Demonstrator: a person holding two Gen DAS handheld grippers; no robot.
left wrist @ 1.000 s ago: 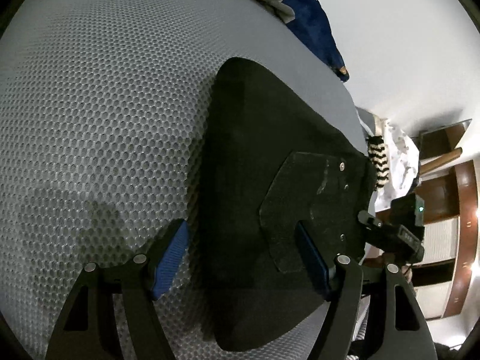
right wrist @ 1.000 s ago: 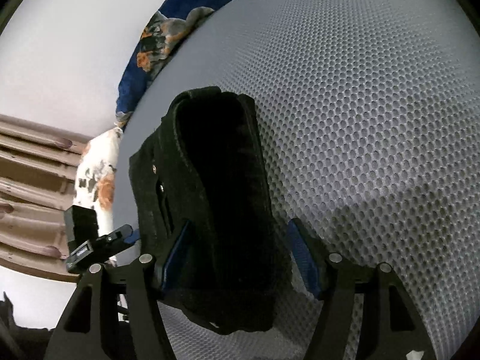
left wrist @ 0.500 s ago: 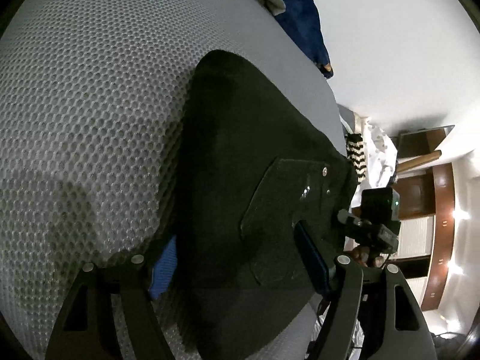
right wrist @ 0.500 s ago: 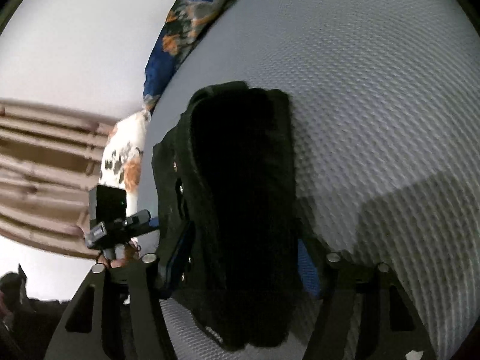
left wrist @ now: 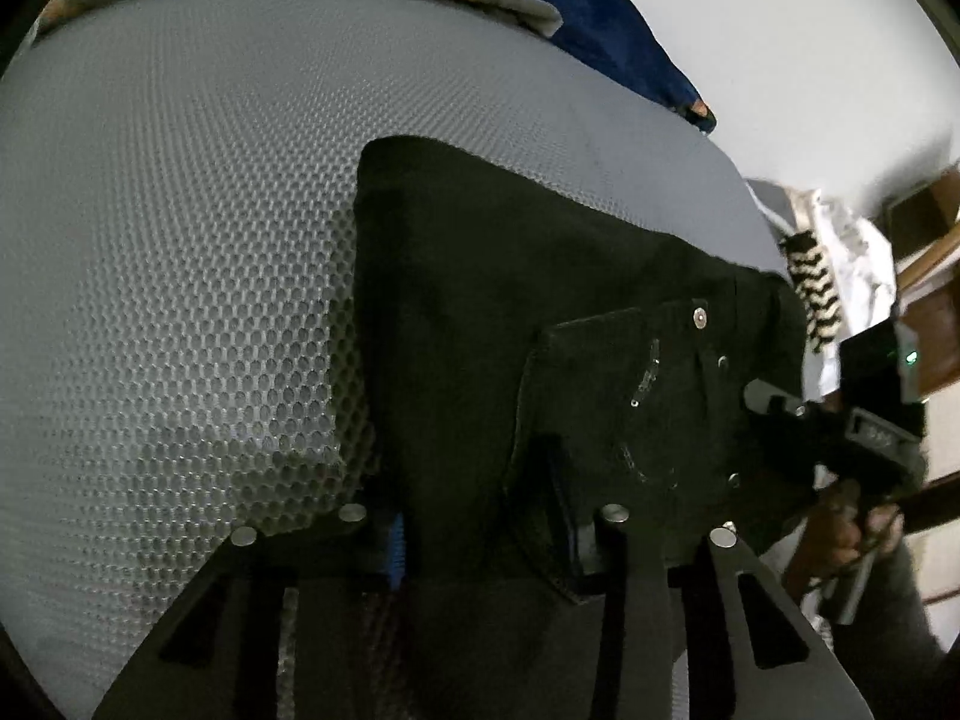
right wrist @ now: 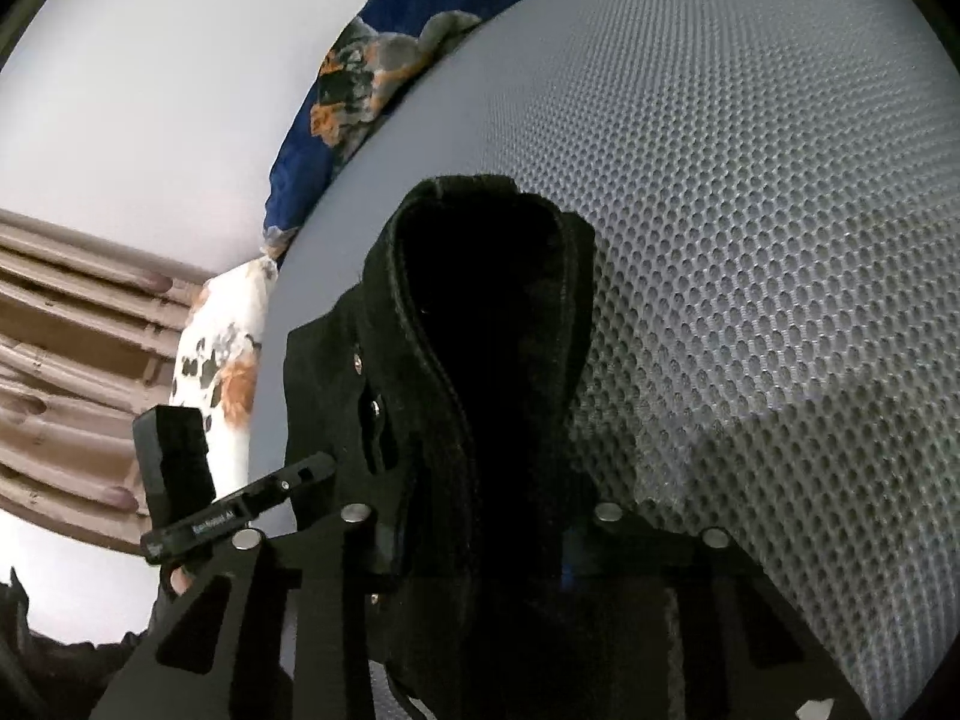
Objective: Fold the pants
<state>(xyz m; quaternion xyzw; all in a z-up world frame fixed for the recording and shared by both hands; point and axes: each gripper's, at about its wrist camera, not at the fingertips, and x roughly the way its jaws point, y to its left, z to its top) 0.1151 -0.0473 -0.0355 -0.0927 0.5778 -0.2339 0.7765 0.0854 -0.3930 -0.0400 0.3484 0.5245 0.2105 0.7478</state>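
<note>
On the mattress (left wrist: pixel 180 240), we hold the pants (left wrist: pixel 540 330) with both jaws clamped on thick, limp denim; grip seams, support the weight.

We find almost nothing legible. In the right wrist view, the black bar of the left gripper (right wrist: pixel 237 519), seen at lower left, carries a short line of pale print, but the letters are too small and blurred for us to read. In the left wrist view, the right gripper (left wrist: pixel 870 432) bears a small pale marking, likewise unreadable. We note no readable brand, number or sign elsewhere.
</note>
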